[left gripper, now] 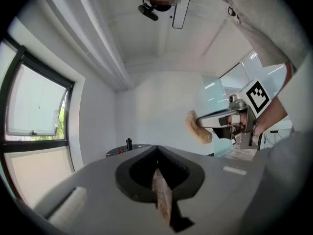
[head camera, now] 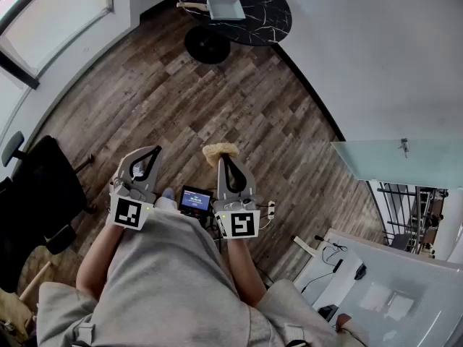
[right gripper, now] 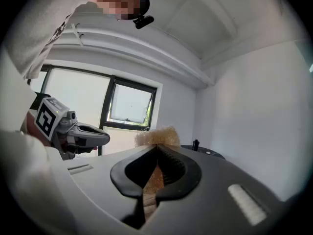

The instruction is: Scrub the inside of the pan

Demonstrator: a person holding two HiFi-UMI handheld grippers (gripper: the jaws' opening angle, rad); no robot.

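- While the pan lies on the round dark marbled table at the far end of the room, well apart from both grippers, nothing touches it. It is pale and squarish, and its light handle points left.
- Near the person's body, the right gripper is clamped on a tan fibrous scrubber. The jaws pinch its lower part, and a fuzzy tuft sticks out past the tips.
- Just to its left, the left gripper has its jaws pressed together with nothing between them.
- Both grippers are held side by side and roughly level, pointing toward the far table. Each shows in the other's gripper view, the right one with the scrubber at its tip.
- A small lit screen sits low between the two grippers, close to the person's grey shirt.
- Wood-plank floor stretches from the person to the table's pedestal foot.
- A black chair stands at the near left, beside a large window along the left wall.
- A frosted glass panel juts from the right wall, with a white desk nearer on that side.
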